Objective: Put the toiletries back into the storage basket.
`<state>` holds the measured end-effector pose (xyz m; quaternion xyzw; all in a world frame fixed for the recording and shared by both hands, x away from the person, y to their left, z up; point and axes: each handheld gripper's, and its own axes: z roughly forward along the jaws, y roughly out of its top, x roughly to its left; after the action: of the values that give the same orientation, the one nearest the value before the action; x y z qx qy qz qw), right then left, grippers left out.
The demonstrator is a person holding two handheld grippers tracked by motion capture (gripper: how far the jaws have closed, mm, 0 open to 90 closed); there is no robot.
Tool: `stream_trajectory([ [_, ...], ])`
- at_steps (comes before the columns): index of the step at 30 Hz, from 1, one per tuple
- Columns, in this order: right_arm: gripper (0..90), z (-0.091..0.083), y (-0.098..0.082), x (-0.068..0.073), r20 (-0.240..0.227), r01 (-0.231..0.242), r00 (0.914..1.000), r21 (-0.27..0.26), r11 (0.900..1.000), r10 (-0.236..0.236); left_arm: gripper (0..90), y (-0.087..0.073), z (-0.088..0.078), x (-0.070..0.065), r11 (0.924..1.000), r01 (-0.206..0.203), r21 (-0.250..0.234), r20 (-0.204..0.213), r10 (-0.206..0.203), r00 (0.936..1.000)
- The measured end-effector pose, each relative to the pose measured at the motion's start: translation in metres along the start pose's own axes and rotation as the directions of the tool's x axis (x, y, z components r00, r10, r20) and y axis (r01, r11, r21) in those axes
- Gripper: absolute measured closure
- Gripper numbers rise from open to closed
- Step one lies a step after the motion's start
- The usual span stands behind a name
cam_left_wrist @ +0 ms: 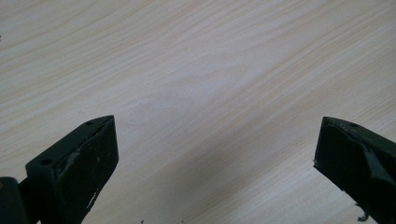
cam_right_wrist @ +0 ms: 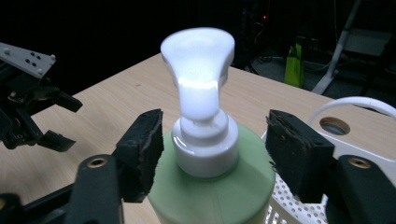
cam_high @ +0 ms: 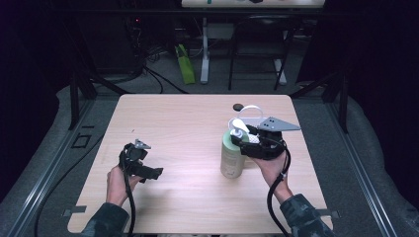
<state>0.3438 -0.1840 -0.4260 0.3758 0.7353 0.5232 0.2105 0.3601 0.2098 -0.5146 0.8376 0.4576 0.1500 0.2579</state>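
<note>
Right gripper (cam_right_wrist: 215, 154) straddled green pump bottle (cam_right_wrist: 215, 196), pads beside white collar, not touching; white basket (cam_right_wrist: 355, 135) behind. Left gripper (cam_left_wrist: 215, 163) gaped wide over bare table (cam_left_wrist: 196, 70).

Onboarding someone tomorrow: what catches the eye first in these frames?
The pale green pump bottle with its bright white pump head, standing right of the table's centre, straddled by the right gripper, pads not touching. Behind it sits a white perforated basket. The left gripper hovers open at the near left.

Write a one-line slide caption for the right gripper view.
Right gripper straddles the white pump collar of a green bottle, pads not yet touching, with a white perforated basket behind.
</note>
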Motion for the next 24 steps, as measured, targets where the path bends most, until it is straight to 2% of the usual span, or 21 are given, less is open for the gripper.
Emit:
stream_trajectory([
  [13, 54.4, -0.0003, 0.0033, -0.0005, 0.001, -0.014, 0.9999, -0.083, 0.996, 0.014, 0.0, 0.0002, 0.0005, -0.0002, 0.9999, -0.005, 0.01, -0.001, 0.005, 1.0],
  [24, 63.9, 0.0015, 0.0044, 0.0028, -0.024, 0.0, 0.9997, -0.112, 0.994, -0.002, 0.0, 0.0004, 0.001, -0.0002, 0.9999, -0.007, 0.011, 0.003, 0.007, 1.0],
])
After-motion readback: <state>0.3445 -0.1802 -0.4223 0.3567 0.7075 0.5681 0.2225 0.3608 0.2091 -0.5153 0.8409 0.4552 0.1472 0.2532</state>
